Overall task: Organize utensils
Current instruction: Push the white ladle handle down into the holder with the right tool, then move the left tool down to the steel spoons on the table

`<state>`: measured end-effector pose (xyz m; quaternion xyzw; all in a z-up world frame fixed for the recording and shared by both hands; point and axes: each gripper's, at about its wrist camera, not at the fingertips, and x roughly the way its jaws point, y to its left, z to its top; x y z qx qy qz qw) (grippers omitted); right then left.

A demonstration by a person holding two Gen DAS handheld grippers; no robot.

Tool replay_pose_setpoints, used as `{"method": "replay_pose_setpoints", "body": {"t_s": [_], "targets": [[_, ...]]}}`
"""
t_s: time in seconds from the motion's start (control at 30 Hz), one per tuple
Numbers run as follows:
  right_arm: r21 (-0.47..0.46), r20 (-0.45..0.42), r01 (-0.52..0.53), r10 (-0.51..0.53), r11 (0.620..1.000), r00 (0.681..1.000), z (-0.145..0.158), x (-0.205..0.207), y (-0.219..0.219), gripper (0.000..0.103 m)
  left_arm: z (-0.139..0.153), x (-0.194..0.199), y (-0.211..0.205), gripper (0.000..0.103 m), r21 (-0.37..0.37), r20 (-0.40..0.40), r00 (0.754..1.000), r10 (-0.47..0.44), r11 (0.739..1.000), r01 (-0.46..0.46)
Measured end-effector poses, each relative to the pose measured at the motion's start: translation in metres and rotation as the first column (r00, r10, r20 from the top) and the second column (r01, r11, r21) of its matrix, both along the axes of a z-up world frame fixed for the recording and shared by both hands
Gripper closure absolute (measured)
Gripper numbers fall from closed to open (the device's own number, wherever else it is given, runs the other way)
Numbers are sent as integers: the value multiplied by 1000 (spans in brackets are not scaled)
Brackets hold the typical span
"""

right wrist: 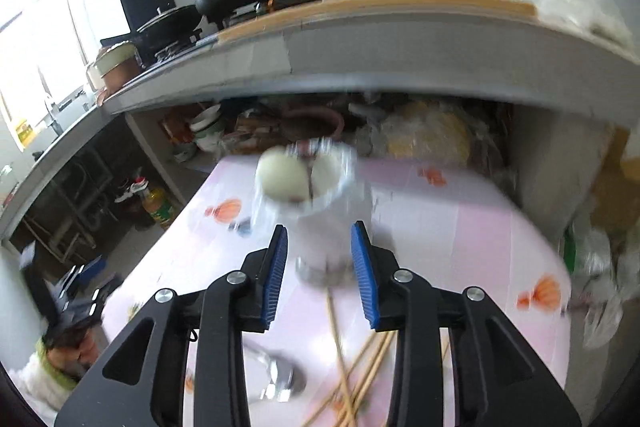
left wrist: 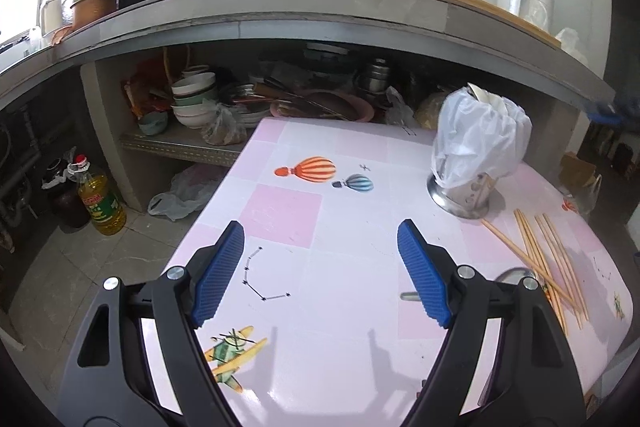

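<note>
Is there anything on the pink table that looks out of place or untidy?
Yes. The wooden chopsticks lie loose and crossed on the table beside the metal holder, not inside it. A metal spoon also lies flat near them.

Wooden chopsticks [left wrist: 548,259] lie scattered beside an upright bag-lined steel holder [left wrist: 464,193]; blurred, perhaps a spoon [right wrist: 276,379]

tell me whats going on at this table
A person with a gripper in each hand is sorting utensils. Both the left gripper and right gripper are open and empty. Chopsticks and a metal spoon lie loose on the table, beside the bag-lined utensil holder.
</note>
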<state>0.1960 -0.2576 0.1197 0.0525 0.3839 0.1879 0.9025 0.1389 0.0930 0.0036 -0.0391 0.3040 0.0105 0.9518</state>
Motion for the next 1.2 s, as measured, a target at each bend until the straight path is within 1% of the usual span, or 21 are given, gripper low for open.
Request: {"method": "replay_pose_setpoints", "body": {"t_s": [0.13,0.23,0.3,0.33,0.37,0.43,0.47,0.53,0.6,0.63,0.67,0.7,0.73,0.8,0.9,1.0,1.2], "targets": [[83,-87,29,-22,996,996,-41,-50,-12,70,-6,0,-7,28,-2,-15,999,-29,1000,29],[116,-143,79,-62,990,988,-73,-80,-16,70,-12,0,-15,28,-2,-31,997,-69,998,69],[128,-167,102,-80,987,983,-89,-94,-15,70,-16,0,-24,28,-25,-40,991,-130,991,129],[122,-183,115,-91,986,979,-100,-101,-13,70,-17,1,-28,23,-41,-47,986,-161,986,160],[113,-190,116,-93,987,977,-106,-105,-12,70,-20,3,-34,22,-62,-60,976,-209,977,205],[85,-198,112,-93,990,976,-117,-114,-4,70,-23,5,-45,21,-88,-62,957,-282,957,277],[67,-201,105,-89,992,975,-123,-117,0,70,-25,6,-54,19,-101,-62,941,-334,940,327],[34,-208,102,-92,994,974,-131,-119,5,70,-29,10,-71,19,-111,-74,907,-414,907,405],[9,-217,95,-91,995,972,-138,-124,6,70,-32,14,-93,19,-106,-89,856,-509,860,500],[0,-218,96,-93,995,971,-141,-127,5,70,-33,15,-101,18,-96,-92,840,-535,844,528],[-5,-220,99,-97,995,971,-142,-131,3,70,-35,17,-112,17,-80,-98,816,-570,821,565],[-6,-223,100,-99,995,970,-145,-133,1,70,-37,19,-123,17,-67,-109,785,-610,793,606],[-5,-228,101,-99,995,969,-147,-135,-1,70,-39,21,-131,17,-55,-118,764,-634,773,632],[-8,-235,103,-102,995,967,-150,-137,-4,70,-45,25,-151,17,-23,-148,707,-691,717,696],[-14,-250,104,-104,994,963,-157,-141,-7,70,-59,36,-175,17,18,-206,650,-731,661,750],[-8,-268,100,-98,995,958,-164,-141,-8,70,-72,49,-191,17,34,-251,621,-742,635,772],[-21,-283,86,-89,996,955,-170,-136,-4,70,-86,68,-207,17,31,-293,576,-763,594,804]]}}
